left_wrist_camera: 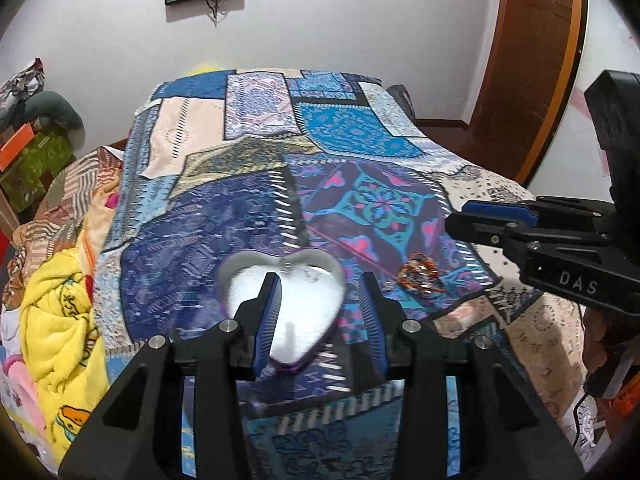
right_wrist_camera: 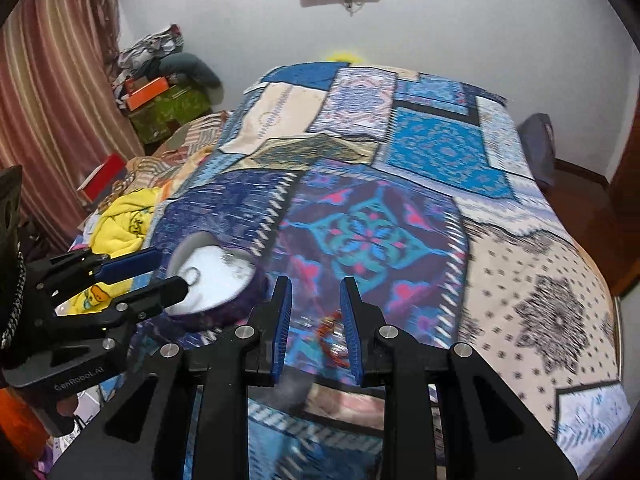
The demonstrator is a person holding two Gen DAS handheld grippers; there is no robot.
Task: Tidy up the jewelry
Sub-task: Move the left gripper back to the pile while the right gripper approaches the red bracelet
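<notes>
Bed [left_wrist_camera: 360,140] with patchwork spread, heart-shaped box [left_wrist_camera: 284,308] near its front edge, beaded bracelet [left_wrist_camera: 420,276] just right of the box.

Box lid off, white lining up, likely staged to receive pieces. Left gripper [left_wrist_camera: 320,320] angled down above the box, jaws spread, nothing held. Right gripper [right_wrist_camera: 316,320] angled down over the bracelet, jaws narrow but apart, gripping nothing.
</notes>
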